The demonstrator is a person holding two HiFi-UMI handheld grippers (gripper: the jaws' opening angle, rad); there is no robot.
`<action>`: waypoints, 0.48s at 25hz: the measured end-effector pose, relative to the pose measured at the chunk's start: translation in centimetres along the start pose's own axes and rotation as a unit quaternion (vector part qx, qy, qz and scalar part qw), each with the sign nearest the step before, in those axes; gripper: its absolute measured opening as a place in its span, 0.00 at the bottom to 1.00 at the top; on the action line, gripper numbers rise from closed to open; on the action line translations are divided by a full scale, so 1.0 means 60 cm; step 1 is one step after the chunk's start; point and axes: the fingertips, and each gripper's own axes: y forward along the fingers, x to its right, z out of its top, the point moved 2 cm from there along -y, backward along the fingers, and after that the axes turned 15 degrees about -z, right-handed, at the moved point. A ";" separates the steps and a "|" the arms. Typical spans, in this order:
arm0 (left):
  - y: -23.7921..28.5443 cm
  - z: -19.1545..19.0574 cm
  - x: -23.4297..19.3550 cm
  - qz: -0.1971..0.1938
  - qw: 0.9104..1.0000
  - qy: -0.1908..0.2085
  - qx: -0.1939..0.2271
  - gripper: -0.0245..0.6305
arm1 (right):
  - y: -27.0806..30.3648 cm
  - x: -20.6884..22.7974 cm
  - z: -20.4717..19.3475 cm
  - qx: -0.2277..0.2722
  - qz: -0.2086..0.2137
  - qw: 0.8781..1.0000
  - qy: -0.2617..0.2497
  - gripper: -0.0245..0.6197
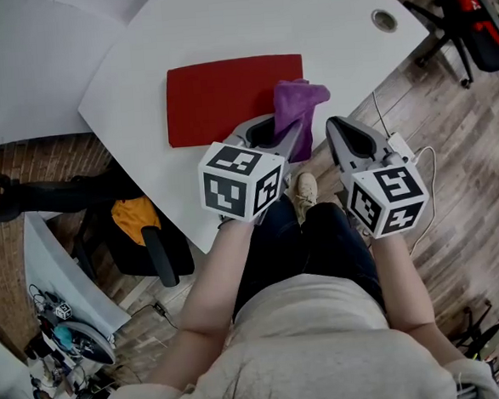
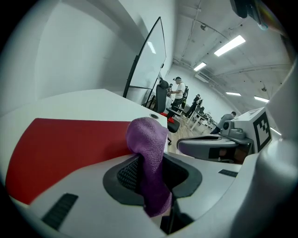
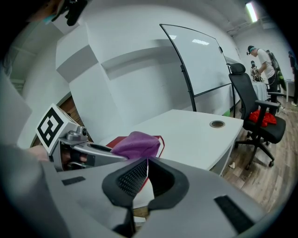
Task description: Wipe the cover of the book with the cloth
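Observation:
A red book point(image 1: 225, 98) lies flat on the white table point(image 1: 332, 35), near its front edge. My left gripper point(image 1: 289, 137) is shut on a purple cloth point(image 1: 299, 104), which bunches up over the book's right front corner. In the left gripper view the cloth point(image 2: 150, 153) hangs pinched between the jaws, with the red book point(image 2: 65, 146) spread out beyond it. My right gripper point(image 1: 335, 126) hovers just off the table's edge, to the right of the cloth, shut on nothing. The right gripper view shows the cloth point(image 3: 136, 144) and the book's corner point(image 3: 159, 141) ahead and to the left.
A round cable grommet point(image 1: 383, 19) sits in the table's far right corner. An office chair point(image 1: 468, 13) with something red on it stands at the right on the wooden floor. Another dark chair point(image 1: 136, 224) is at my left. A whiteboard point(image 3: 202, 58) stands behind the table.

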 end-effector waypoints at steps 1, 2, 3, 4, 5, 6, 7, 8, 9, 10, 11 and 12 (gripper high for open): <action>0.001 -0.001 -0.001 0.002 1.000 0.001 -0.001 0.21 | 0.000 -0.001 -0.001 0.000 0.002 1.000 -0.001 0.07; 0.002 -0.001 -0.002 0.005 1.000 0.003 -0.002 0.21 | 0.001 -0.003 -0.002 -0.001 0.004 1.000 -0.002 0.07; 0.002 -0.002 -0.003 0.007 1.000 0.005 -0.002 0.21 | 0.001 -0.004 -0.003 -0.001 0.007 1.000 -0.003 0.07; 0.003 -0.002 -0.004 0.009 1.000 0.005 -0.001 0.21 | 0.001 -0.005 -0.005 -0.002 0.010 1.000 -0.004 0.07; 0.002 -0.003 -0.004 0.012 1.000 0.004 0.001 0.21 | 0.001 -0.006 -0.006 -0.002 0.013 1.000 -0.005 0.07; 0.002 -0.002 -0.004 0.014 1.000 0.004 0.004 0.21 | 0.002 -0.006 -0.007 -0.003 0.015 1.000 -0.006 0.07; 0.002 -0.002 -0.004 0.017 1.000 0.003 0.007 0.21 | 0.002 -0.007 -0.008 -0.003 0.018 1.000 -0.007 0.07; 0.001 -0.001 -0.005 0.019 1.000 0.003 0.009 0.21 | 0.002 -0.007 -0.008 -0.003 0.020 1.000 -0.008 0.07; 0.001 -0.001 -0.005 0.022 1.000 0.001 0.011 0.21 | 0.002 -0.009 -0.008 -0.002 0.023 1.000 -0.009 0.07; 0.000 -0.001 -0.005 0.024 1.000 0.000 0.012 0.21 | 0.002 -0.010 -0.008 -0.002 0.025 1.000 -0.009 0.07; -0.001 -0.002 -0.006 0.025 1.000 -0.002 0.012 0.21 | 0.001 -0.011 -0.008 -0.002 0.026 1.000 -0.009 0.07; -0.001 -0.002 -0.006 0.027 1.000 -0.003 0.013 0.21 | 0.001 -0.012 -0.009 -0.002 0.028 1.000 -0.009 0.07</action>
